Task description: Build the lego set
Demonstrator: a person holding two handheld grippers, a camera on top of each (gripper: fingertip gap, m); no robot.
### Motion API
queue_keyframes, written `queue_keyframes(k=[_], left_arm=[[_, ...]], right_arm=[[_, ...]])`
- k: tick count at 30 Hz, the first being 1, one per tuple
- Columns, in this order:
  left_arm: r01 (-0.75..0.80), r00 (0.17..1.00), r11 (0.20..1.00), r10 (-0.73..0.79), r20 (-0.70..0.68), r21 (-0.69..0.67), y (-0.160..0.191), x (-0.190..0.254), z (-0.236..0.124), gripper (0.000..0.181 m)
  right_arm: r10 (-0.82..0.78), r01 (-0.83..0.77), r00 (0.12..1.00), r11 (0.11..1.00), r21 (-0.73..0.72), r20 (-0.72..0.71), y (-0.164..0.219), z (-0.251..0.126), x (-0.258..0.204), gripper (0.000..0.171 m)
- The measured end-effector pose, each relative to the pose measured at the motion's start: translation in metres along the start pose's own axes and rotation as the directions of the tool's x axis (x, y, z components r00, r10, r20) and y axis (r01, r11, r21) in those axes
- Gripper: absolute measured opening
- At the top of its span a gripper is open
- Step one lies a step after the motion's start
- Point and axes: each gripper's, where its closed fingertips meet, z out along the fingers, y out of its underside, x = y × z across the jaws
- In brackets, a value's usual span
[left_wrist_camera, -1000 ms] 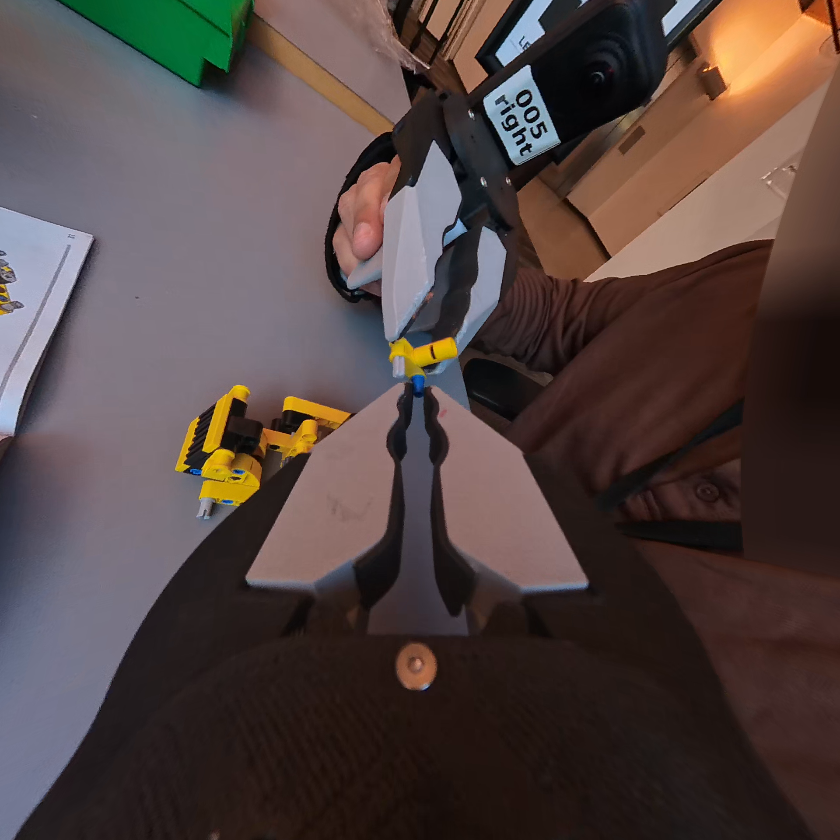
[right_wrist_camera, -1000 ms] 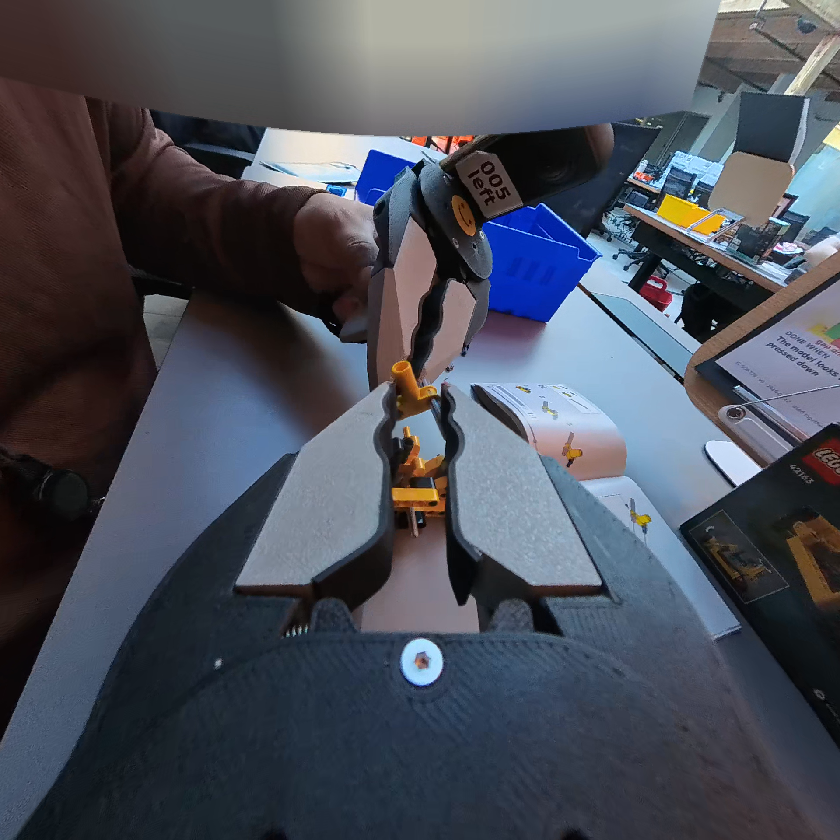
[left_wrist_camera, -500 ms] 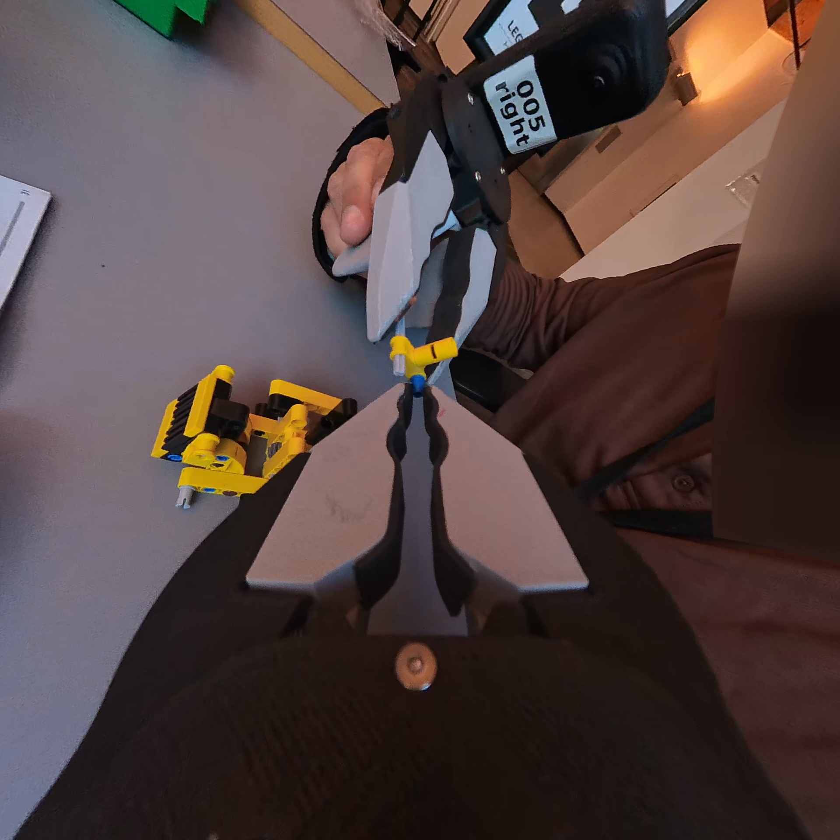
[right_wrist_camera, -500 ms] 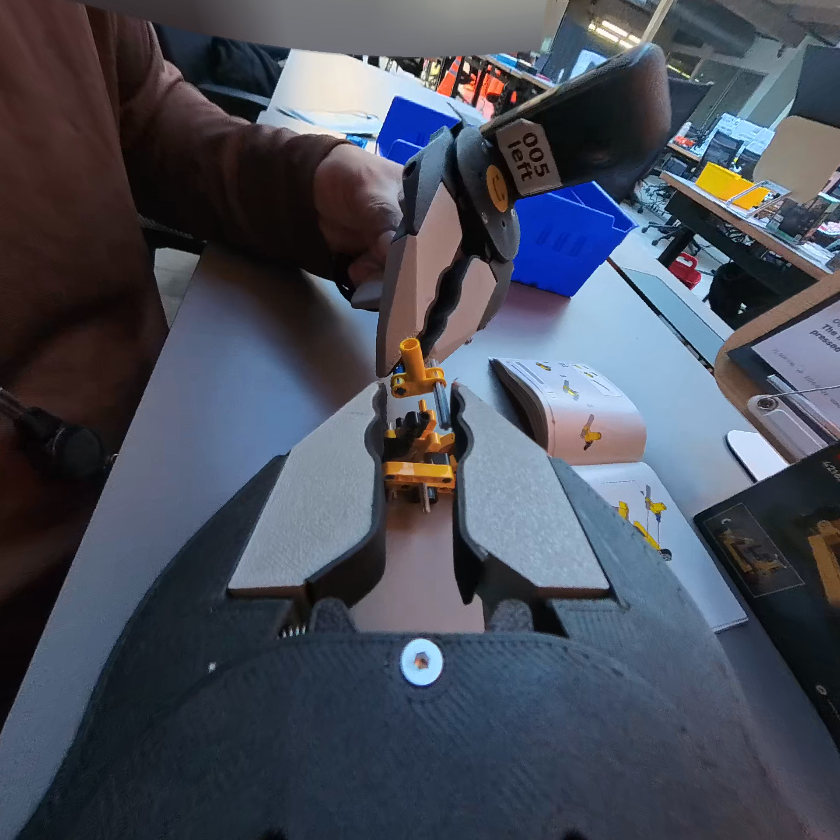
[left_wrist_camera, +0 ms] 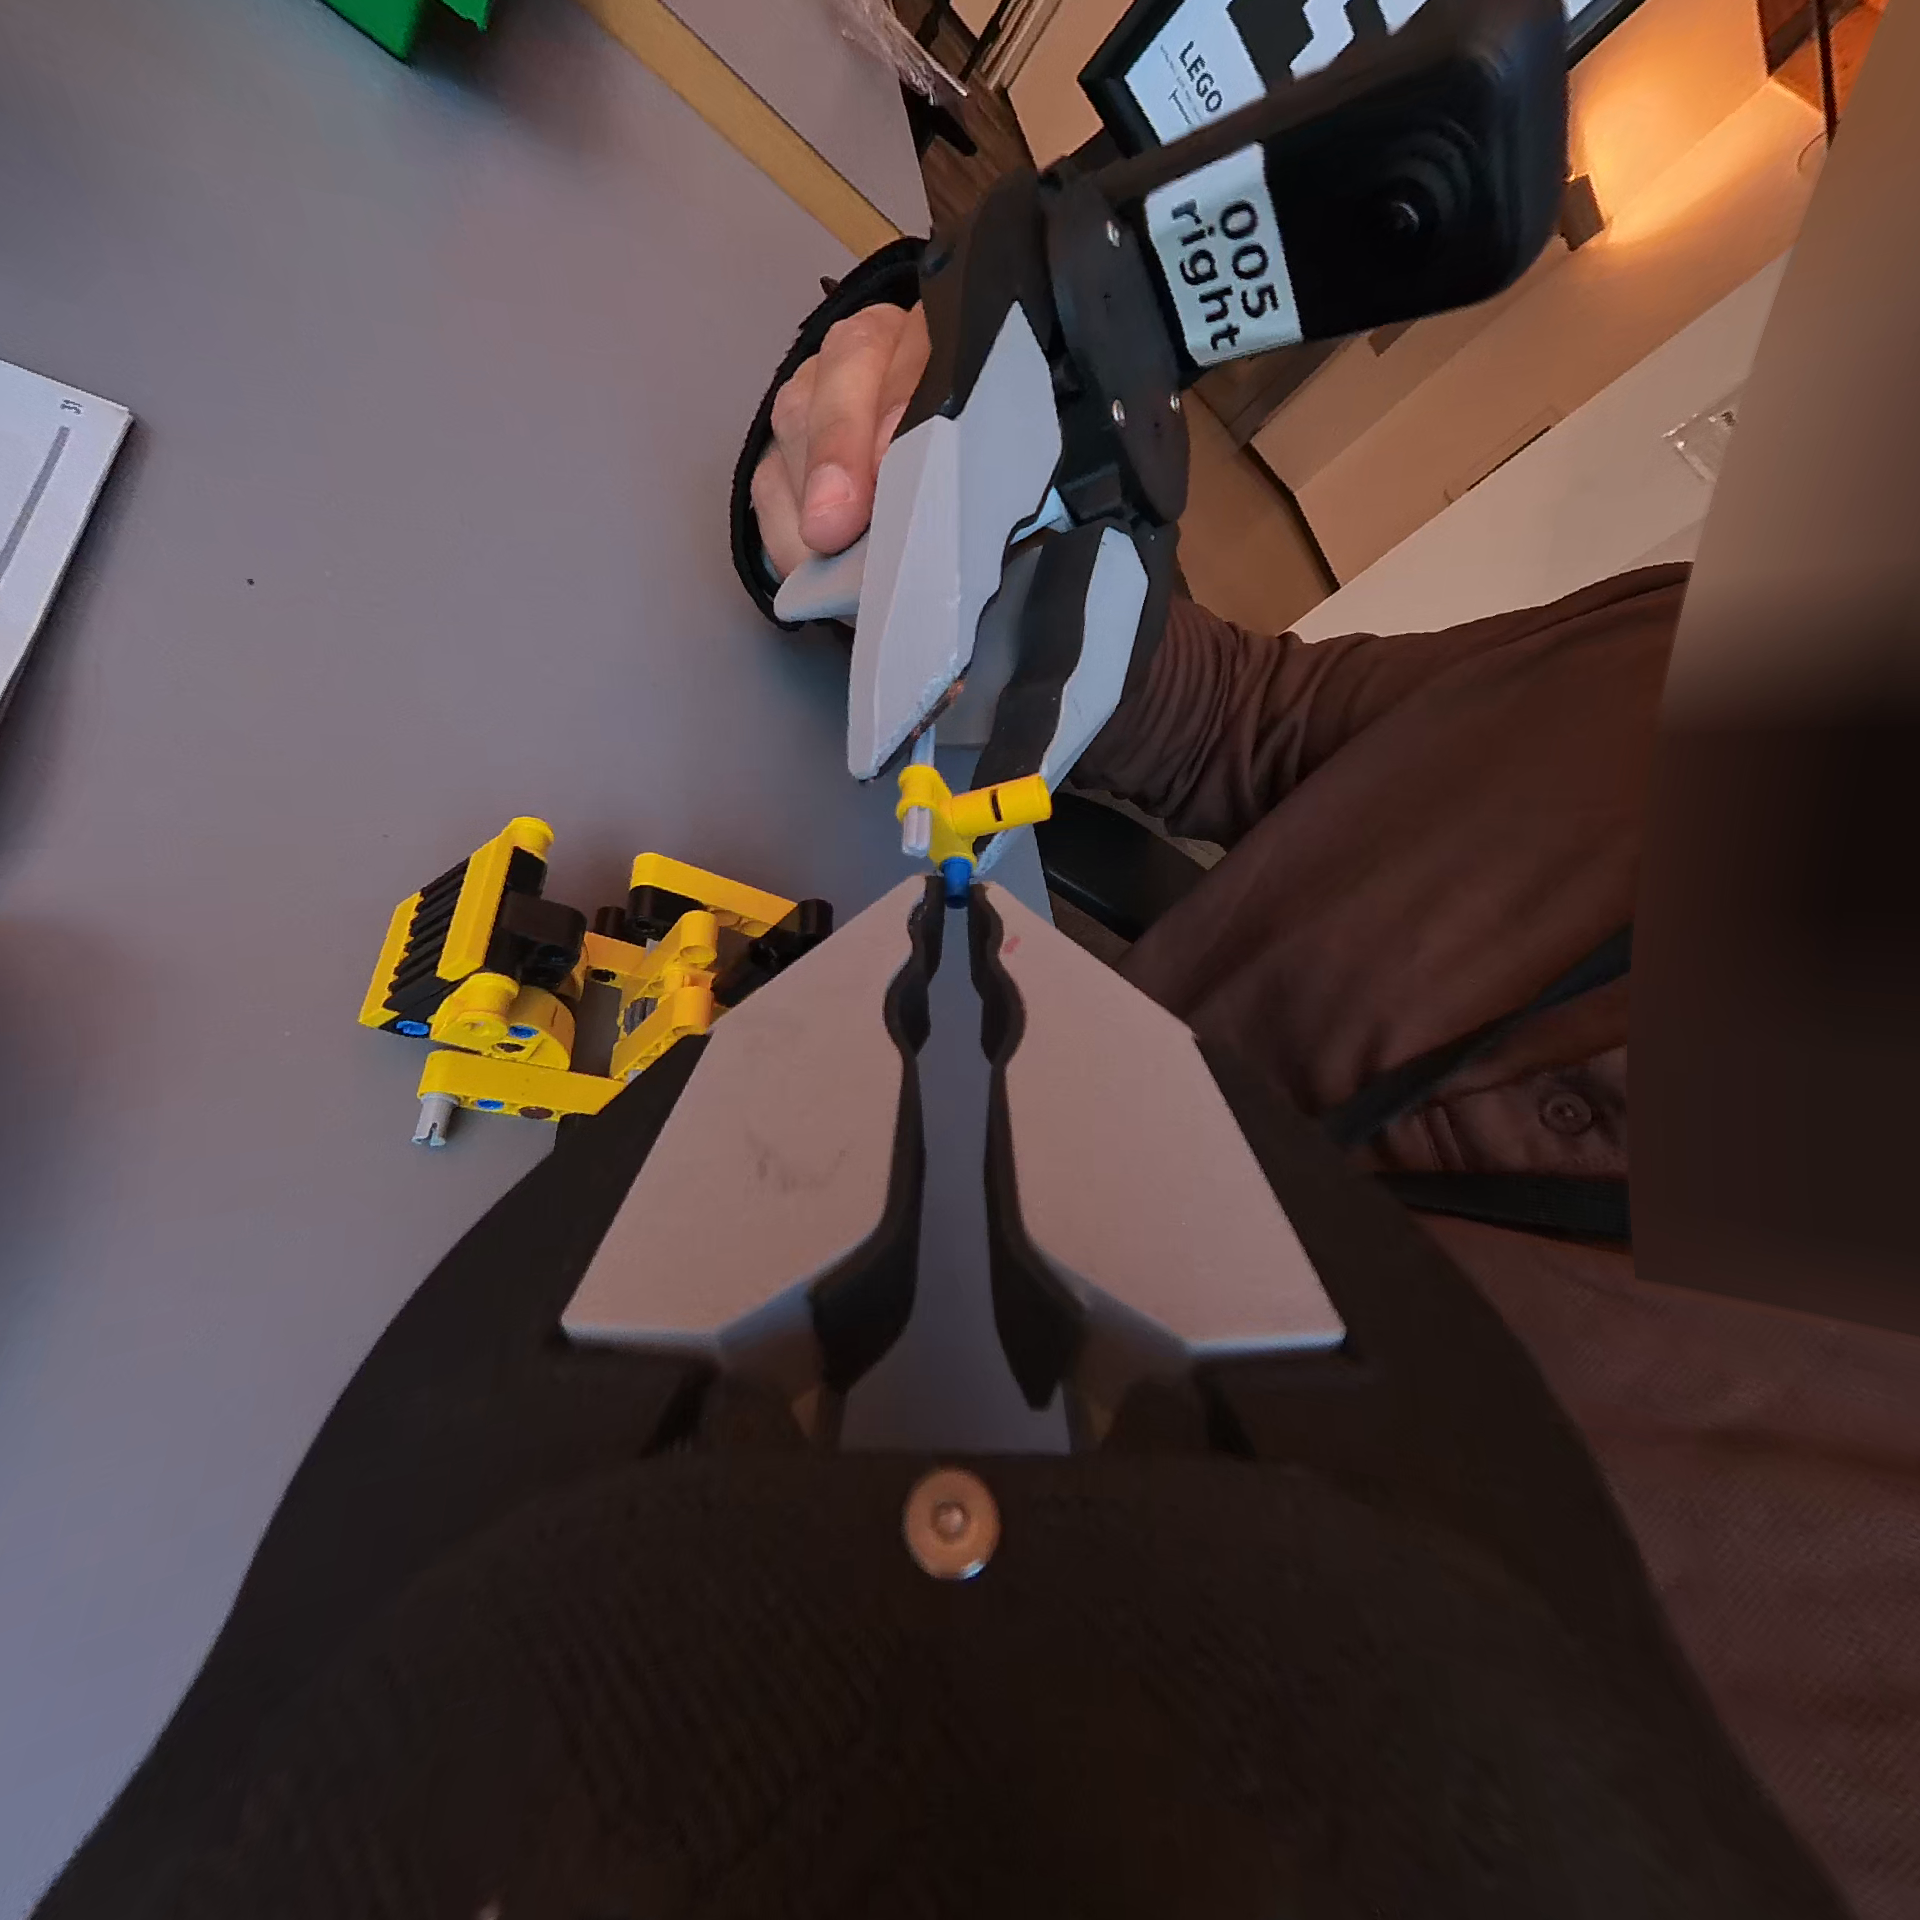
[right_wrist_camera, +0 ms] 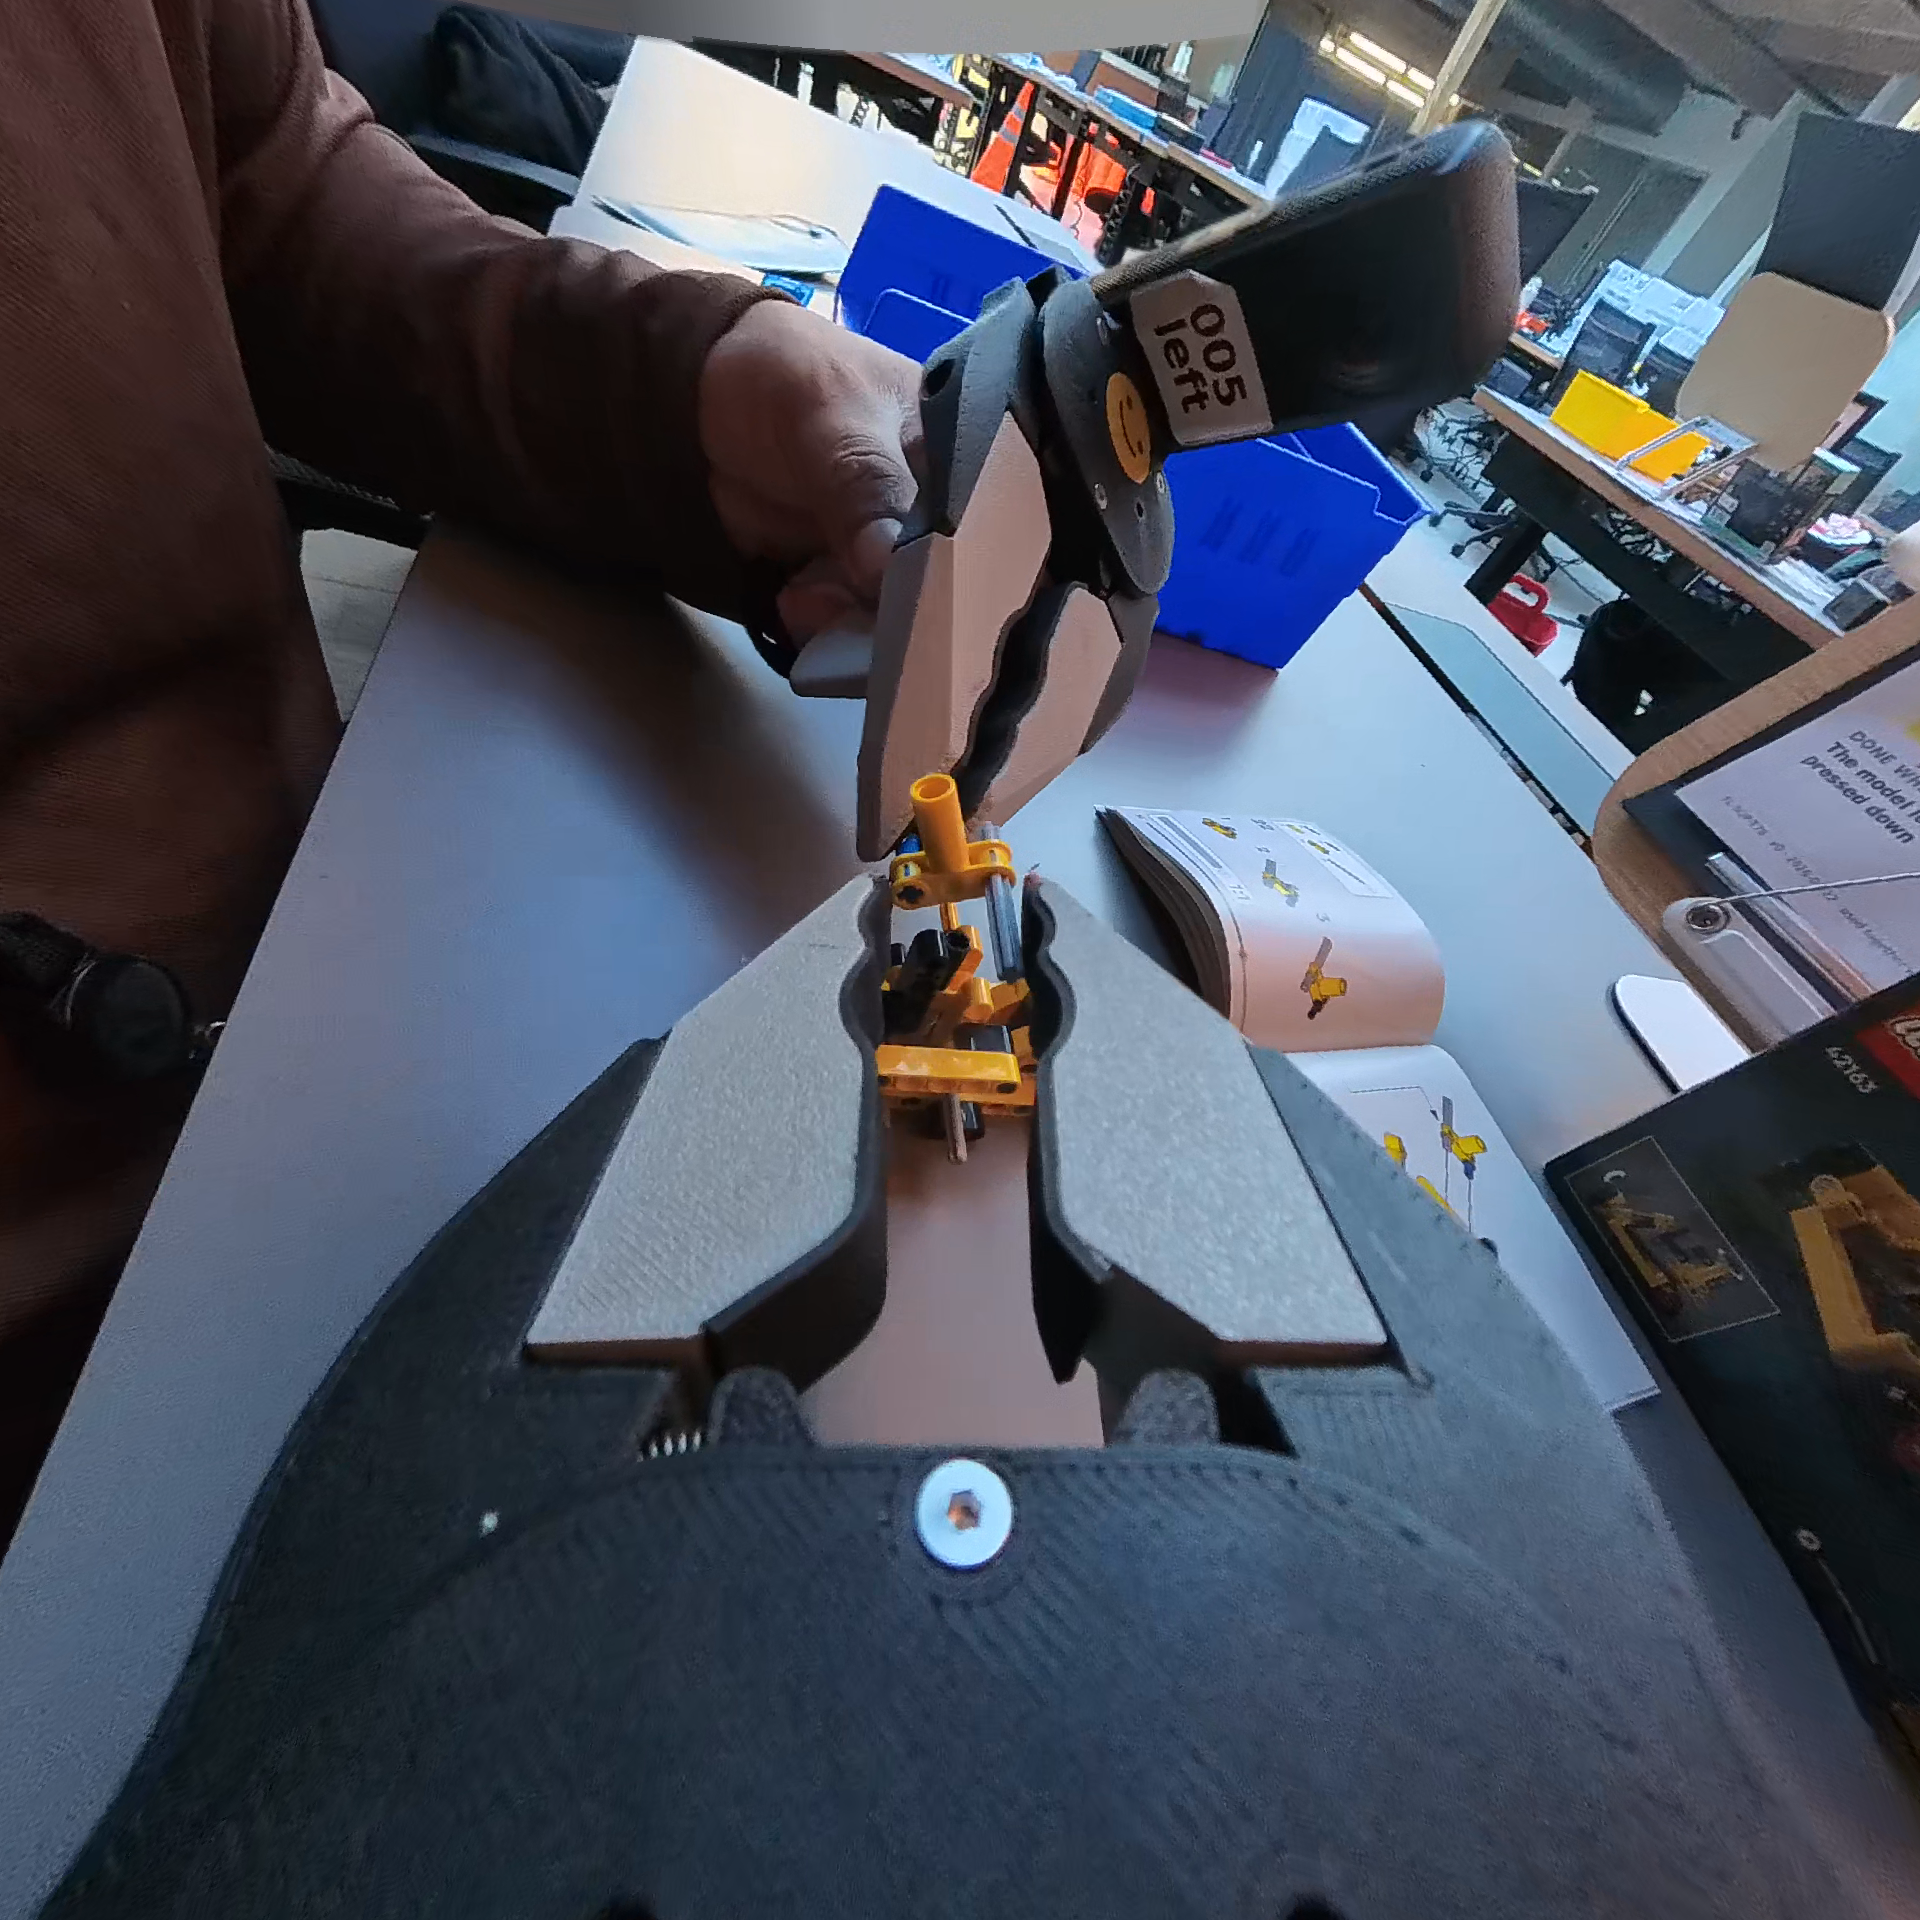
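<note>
- My left gripper (left_wrist_camera: 948,899) is nearly closed, with only a sliver between the fingers. Its tips pinch the blue pin (left_wrist_camera: 950,881) that sticks out of the yellow connector (left_wrist_camera: 977,814).
- I grip the pin and not the connector's body so that the connector's holes stay free and in plain sight above the tips.
- I hold this small piece in the air above the table (left_wrist_camera: 312,520), so both grippers can reach it from opposite sides.
- My right gripper (right_wrist_camera: 956,883) faces the left one tip to tip. Its jaws stand partly open, with a clear gap between them, and they clamp nothing.
- A grey axle (right_wrist_camera: 1000,878) runs through one lug of the connector and points back toward my right fingers. It lies close against the inner edge of one fingertip, but the view here is cramped and I can't tell whether it touches.
- I judge that the step in hand is seating this axle. The left holds the connector steady, and the right is lined up along the axle to nudge or re-grip it.
- The half-built yellow and black model (left_wrist_camera: 582,987) sits on the table below and to one side, apart from both grippers. From my right wrist view it shows through the gap between my fingers. It is parked there, I take it, until this sub-part is ready to join it.
- The booklet (right_wrist_camera: 1299,935) lies open beyond the grippers, where I can check it.
- The pinch on the pin is small, so a sideways push could twist the connector out.
</note>
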Motion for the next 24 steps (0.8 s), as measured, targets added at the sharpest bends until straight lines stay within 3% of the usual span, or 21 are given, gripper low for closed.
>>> queue_keyframes(k=[9, 15, 24], left_arm=[[0.009, 1.0, 1.0, -0.008, 0.029, -0.011, 0.002, -0.007, -0.002, 0.003], [-0.165, 0.951, 0.981, 0.185, 0.247, -0.1, 0.005, -0.03, -0.019, 0.025], [-0.299, 0.882, 0.924, 0.363, 0.302, -0.236, 0.014, -0.037, 0.0, 0.034]], right_arm=[[0.024, -0.024, 1.0, 0.999, -0.038, 0.008, 0.009, 0.0, 0.001, 0.019], [0.26, -0.247, 0.965, 0.95, -0.193, 0.042, 0.049, -0.004, 0.013, 0.02], [0.335, -0.299, 0.934, 0.922, -0.248, 0.12, 0.052, 0.004, 0.003, 0.019]])
